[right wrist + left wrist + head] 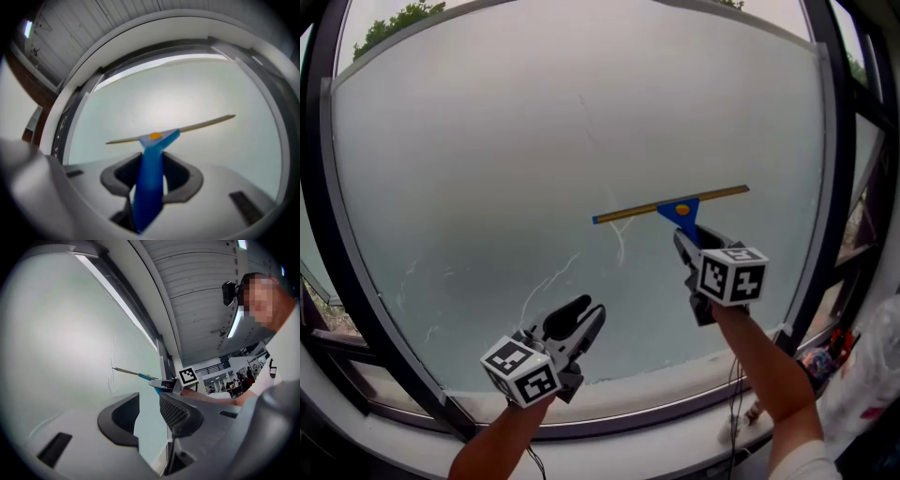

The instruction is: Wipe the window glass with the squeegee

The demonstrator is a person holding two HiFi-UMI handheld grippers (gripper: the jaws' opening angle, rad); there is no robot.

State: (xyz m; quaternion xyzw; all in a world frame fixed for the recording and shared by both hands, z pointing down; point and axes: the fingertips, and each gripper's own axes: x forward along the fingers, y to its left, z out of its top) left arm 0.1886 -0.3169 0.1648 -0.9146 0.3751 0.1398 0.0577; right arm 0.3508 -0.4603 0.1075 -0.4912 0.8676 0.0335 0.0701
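Note:
A blue-handled squeegee with a long brass blade lies against the frosted window glass, its blade nearly level, a little right of the middle. My right gripper is shut on the blue handle, just below the blade. Lower left, my left gripper hangs in front of the glass with its jaws apart and nothing between them. In the left gripper view the squeegee shows farther off, beyond the left gripper. Thin wet streaks run down the glass below the blade's left end.
A dark window frame curves round the pane and a pale sill runs below it. Small colourful items lie at the lower right by the frame. A person's forearm and people in a hall show behind in the left gripper view.

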